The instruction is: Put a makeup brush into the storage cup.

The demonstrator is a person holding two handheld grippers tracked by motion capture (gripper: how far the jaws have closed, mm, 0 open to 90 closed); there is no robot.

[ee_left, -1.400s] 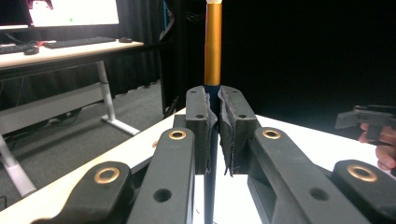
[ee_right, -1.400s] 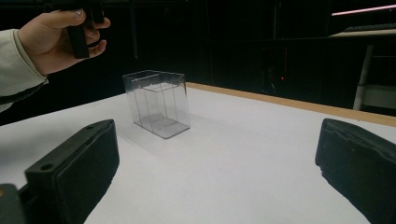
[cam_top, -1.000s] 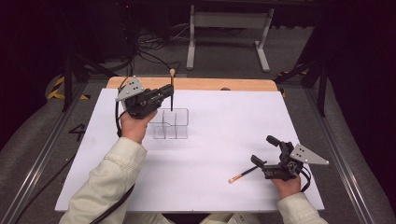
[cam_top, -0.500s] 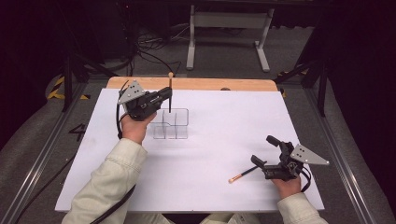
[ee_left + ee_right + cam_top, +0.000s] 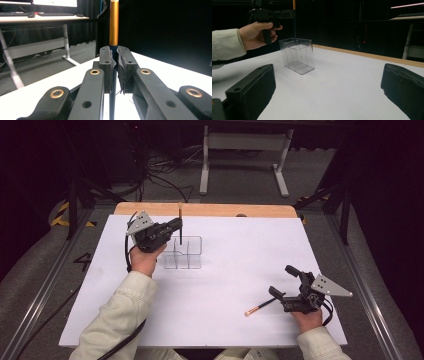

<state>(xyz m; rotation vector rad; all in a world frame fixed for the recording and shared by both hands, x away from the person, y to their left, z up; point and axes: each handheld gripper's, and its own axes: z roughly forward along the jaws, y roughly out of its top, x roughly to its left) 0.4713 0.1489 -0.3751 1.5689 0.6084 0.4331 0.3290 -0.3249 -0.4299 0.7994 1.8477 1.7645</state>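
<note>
While a dark room with black curtains, floor cables and a grey desk frame surrounds it, the white-covered table with a wooden far edge carries a clear plastic divided box at its far left. Above that box the left gripper is clenched on a slim dark brush with a gold ferrule, which stands upright, gold end up and lower end over the box. At the near right, the right gripper rests with jaws spread wide, a second dark brush with a copper end lying flat just left of it, copper end pointing near-left.
</note>
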